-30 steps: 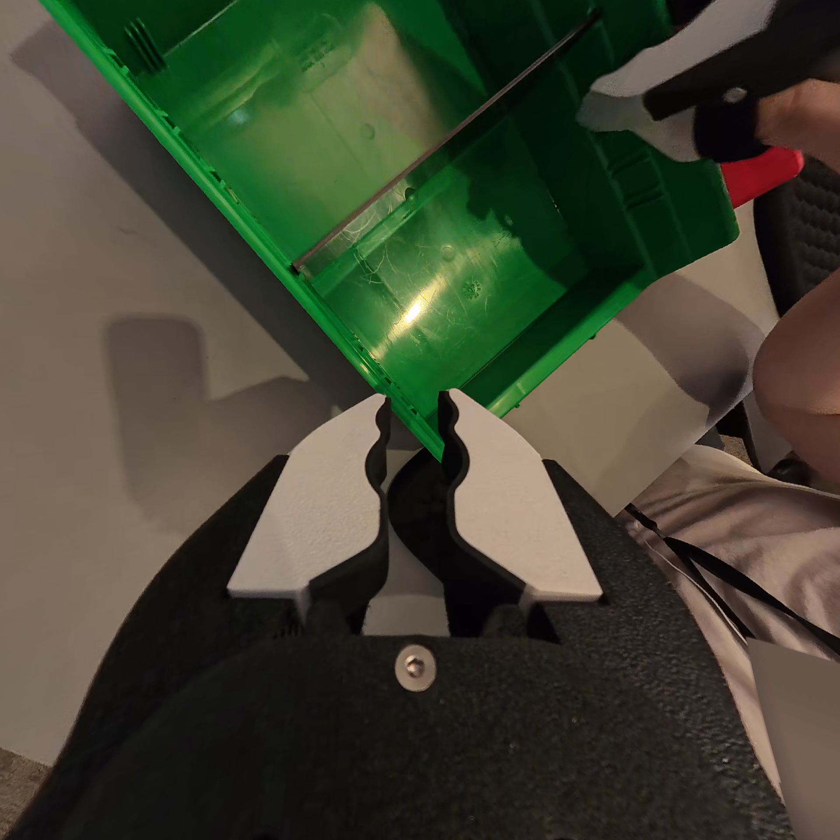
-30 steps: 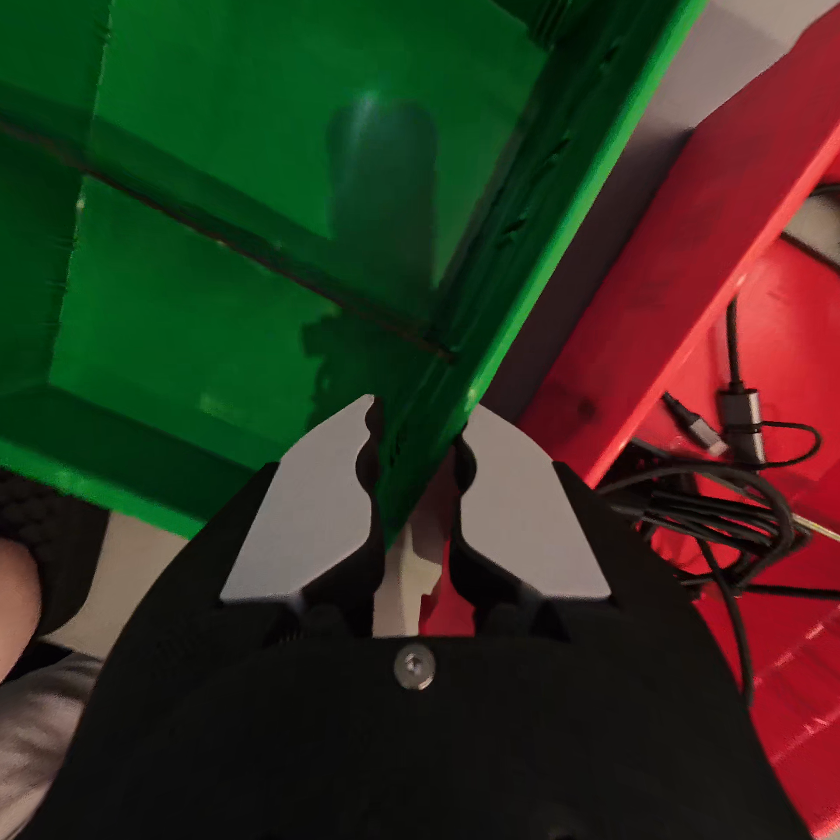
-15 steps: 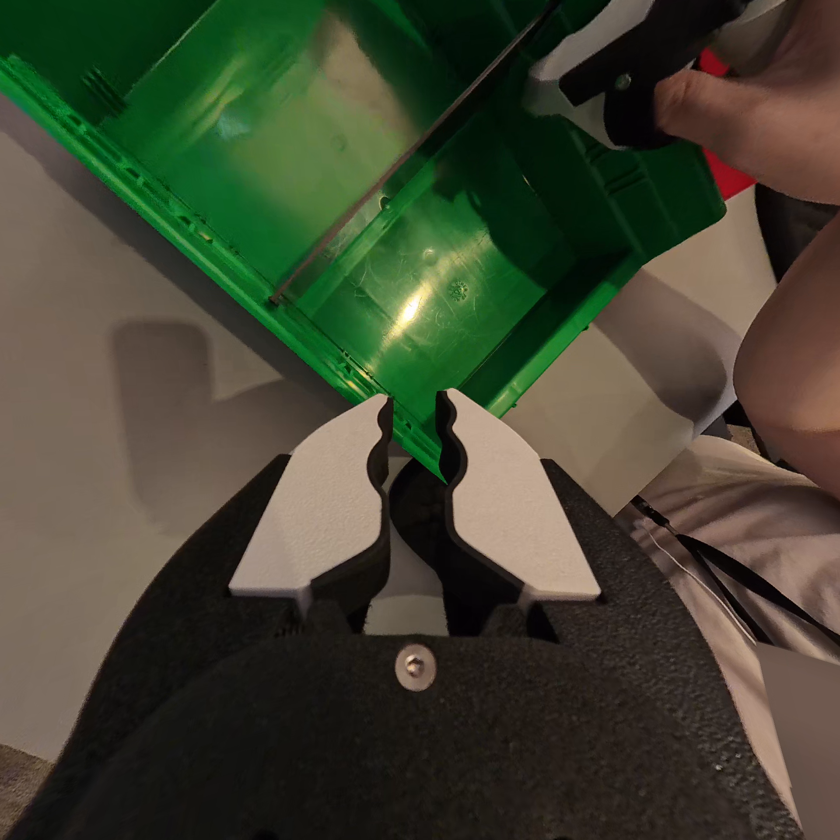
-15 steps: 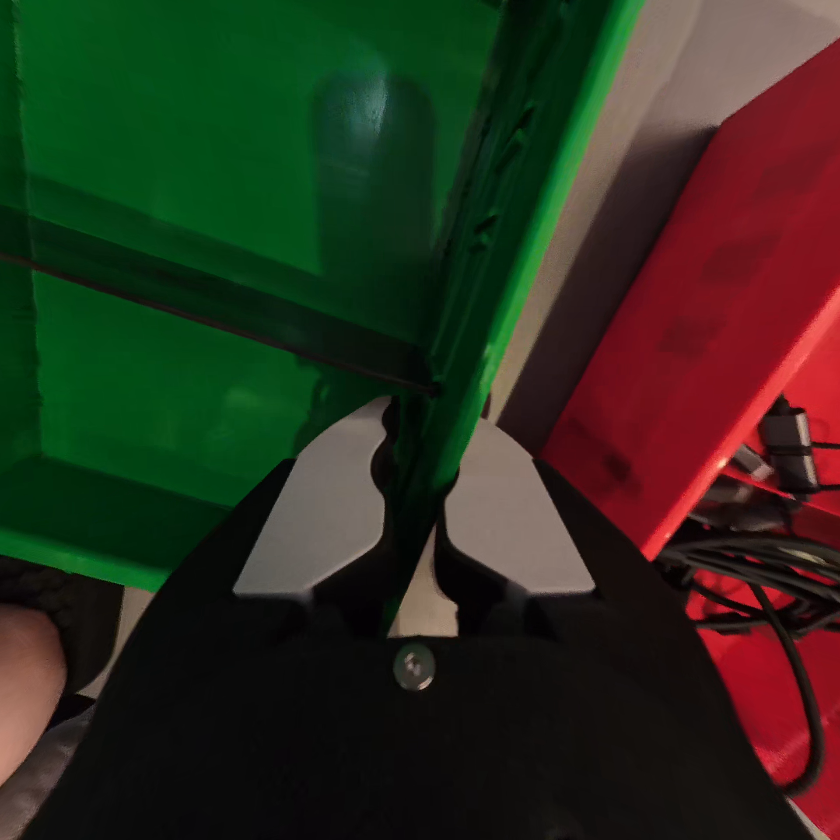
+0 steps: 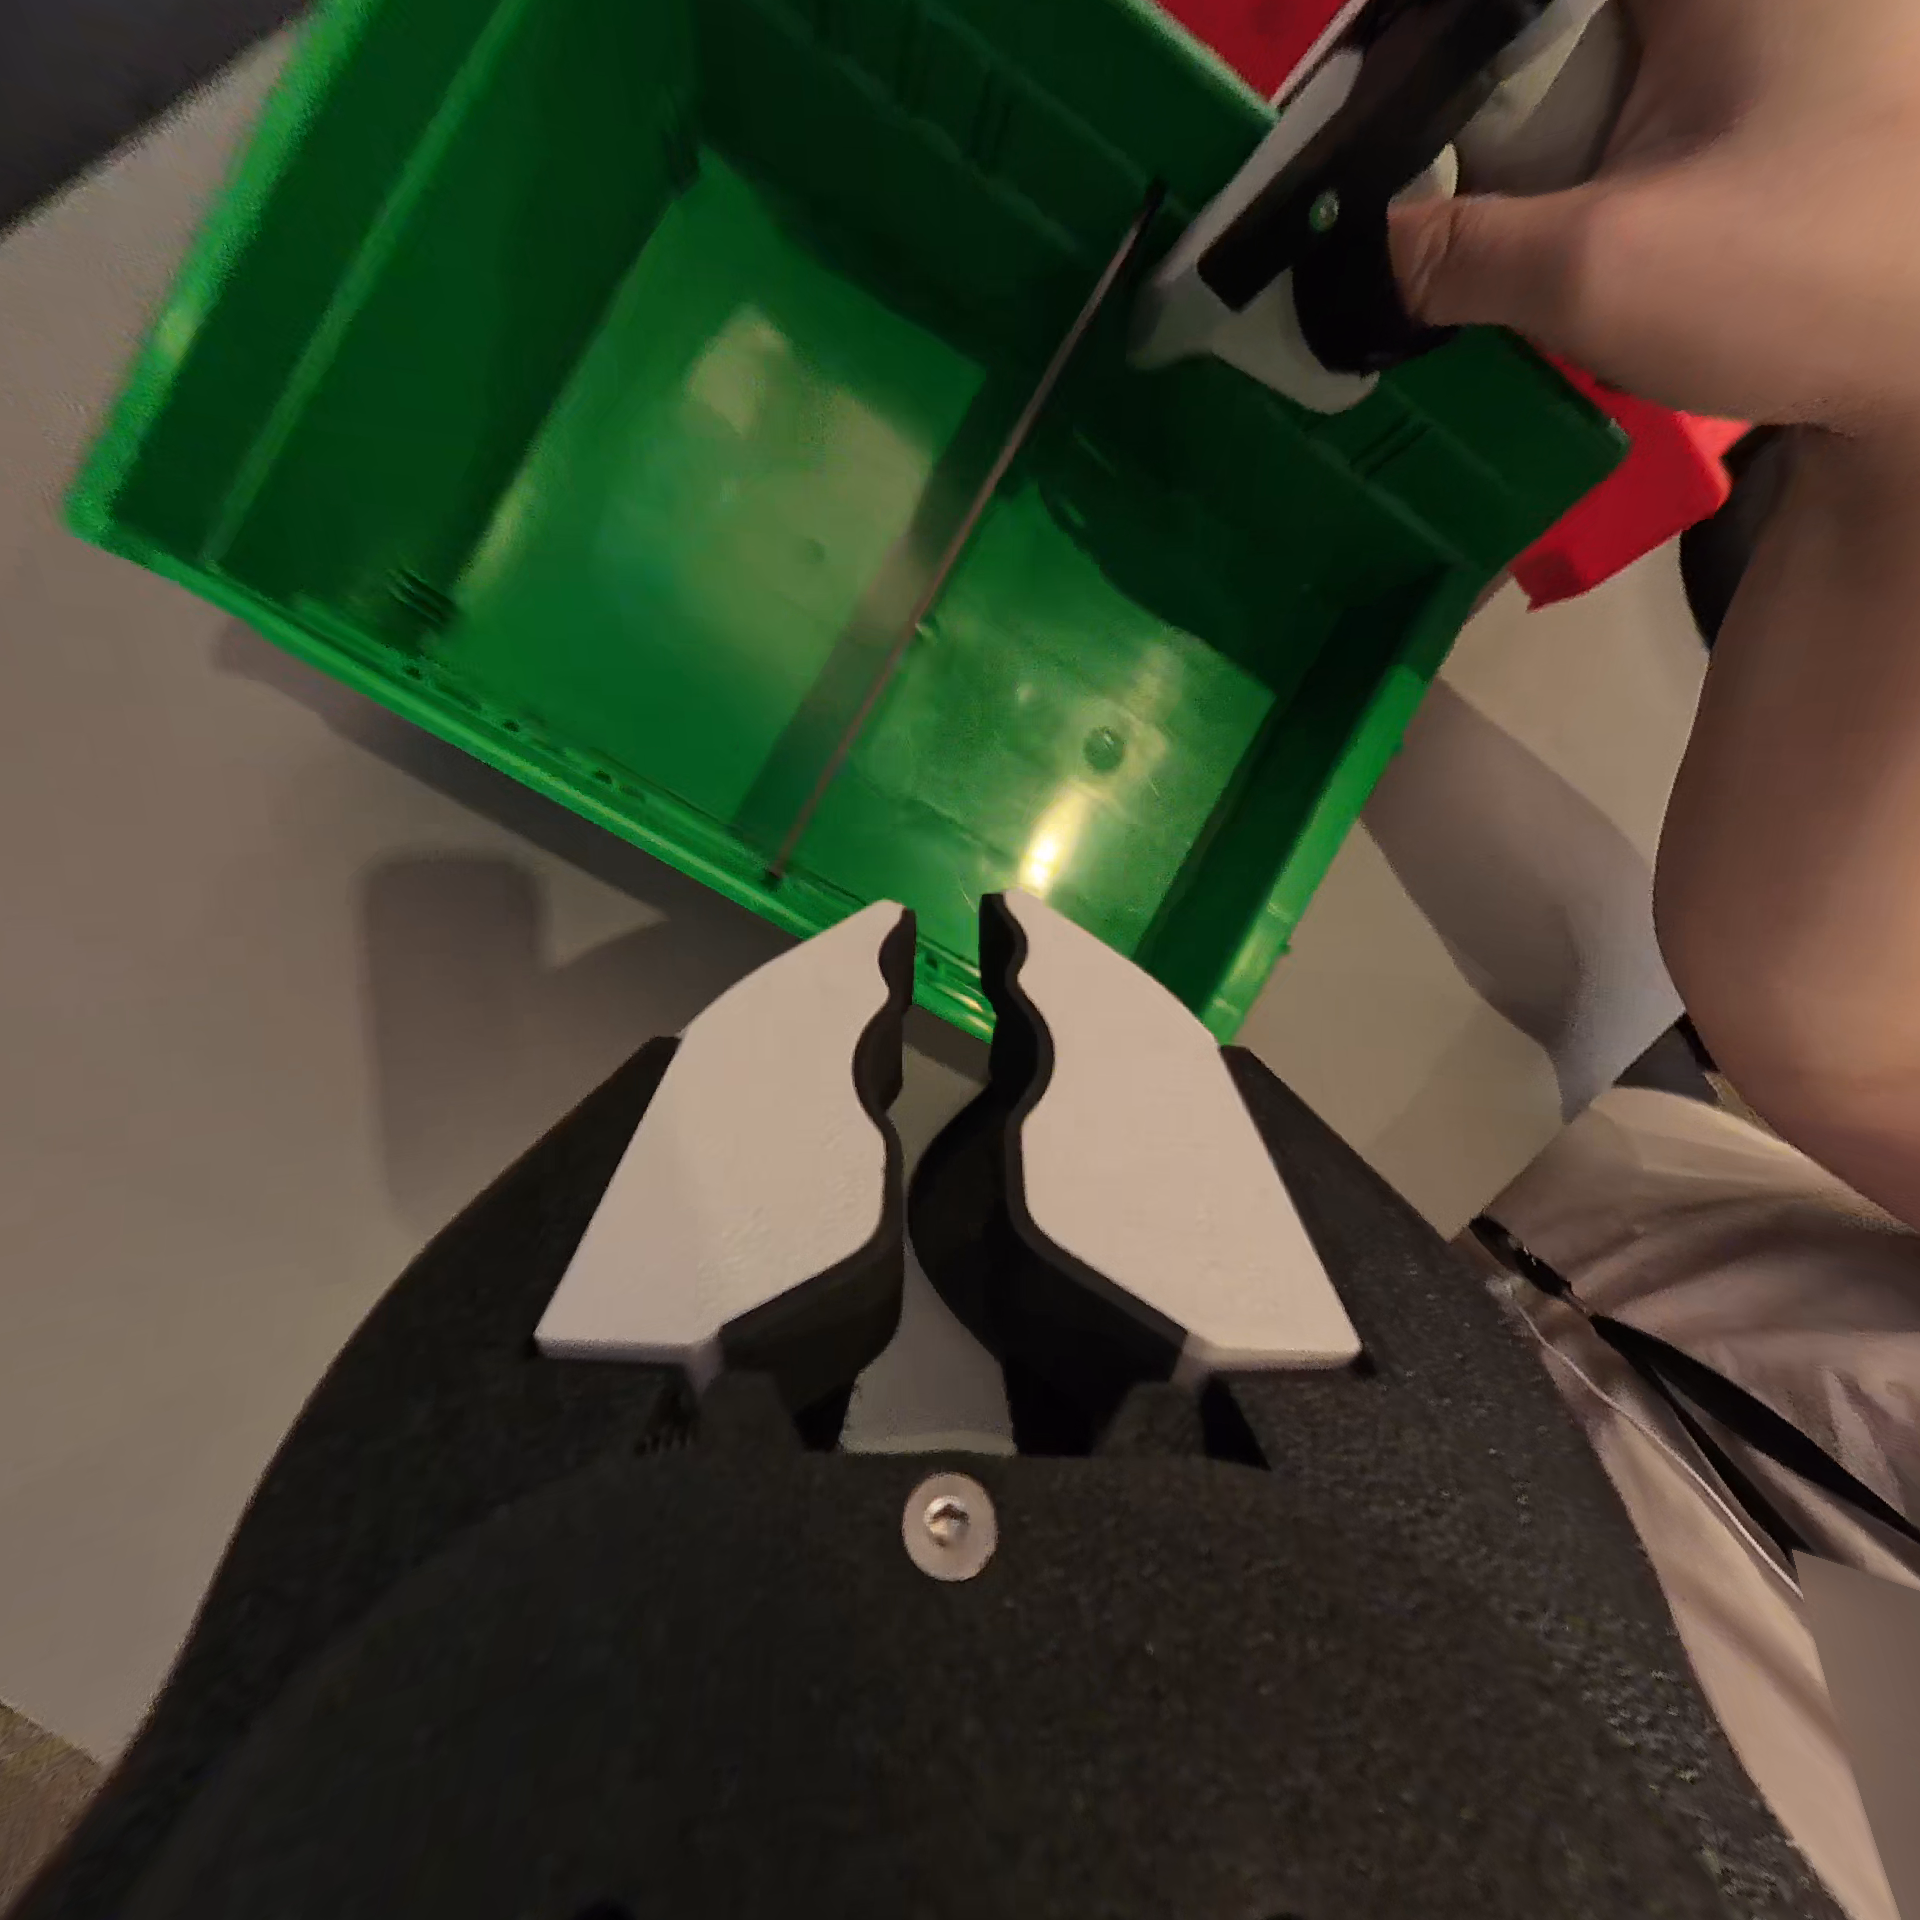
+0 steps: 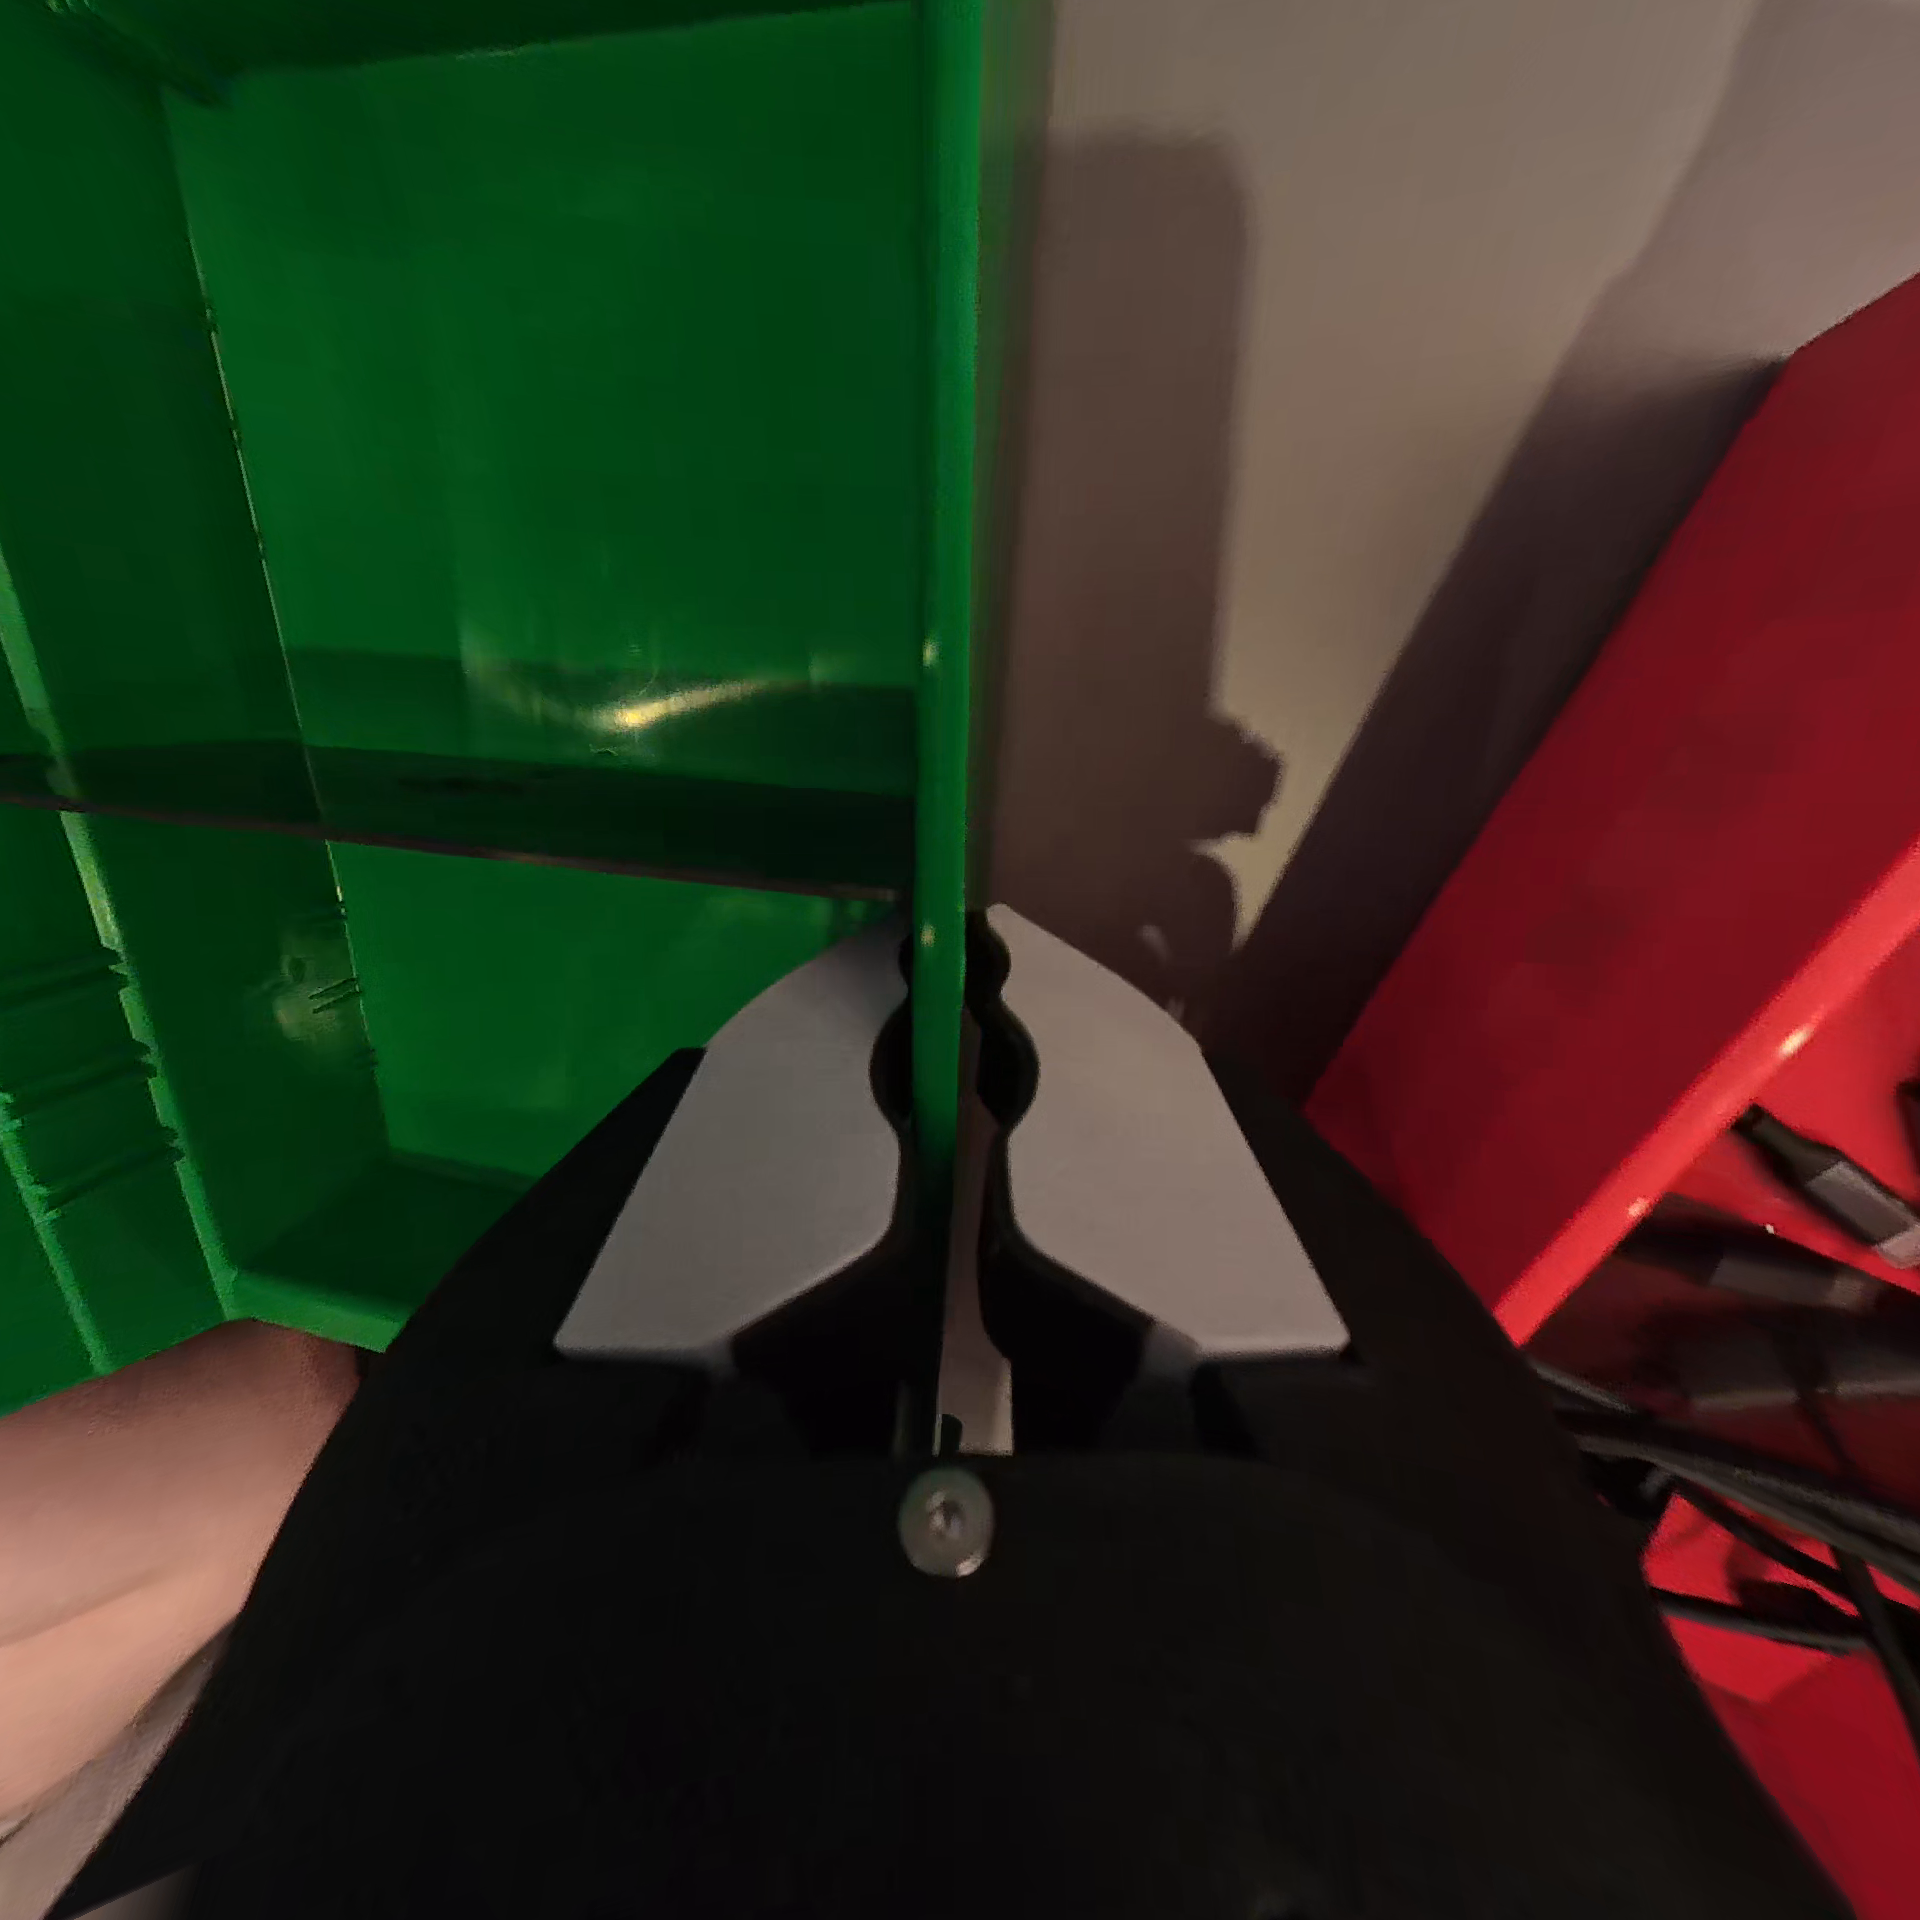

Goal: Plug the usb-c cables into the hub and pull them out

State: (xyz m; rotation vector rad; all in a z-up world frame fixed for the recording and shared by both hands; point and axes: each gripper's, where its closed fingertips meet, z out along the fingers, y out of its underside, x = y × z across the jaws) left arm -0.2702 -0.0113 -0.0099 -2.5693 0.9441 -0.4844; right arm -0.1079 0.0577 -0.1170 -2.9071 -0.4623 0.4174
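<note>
Right claw [image 6: 943,925] clenched on green bin [image 5: 582,436] wall, left claw [image 5: 948,914] slightly parted at near rim, gripping nothing; one-sided hold, bin may tip or slip.

Green bin [image 5: 312,582]: interior bare, 2 compartments split by thin dark divider [image 5: 966,540]; both open from above. Right wall [image 6: 951,520] taken up by right gripper [image 6: 945,935], jaws closed on it; near rim w/ left gripper [image 5: 948,920] across it. Red bin [image 6: 1662,883] just right of green bin, narrow strip of table [image 6: 1299,312] between. Red bin floor cluttered w/ black cables [image 6: 1766,1455].
</note>
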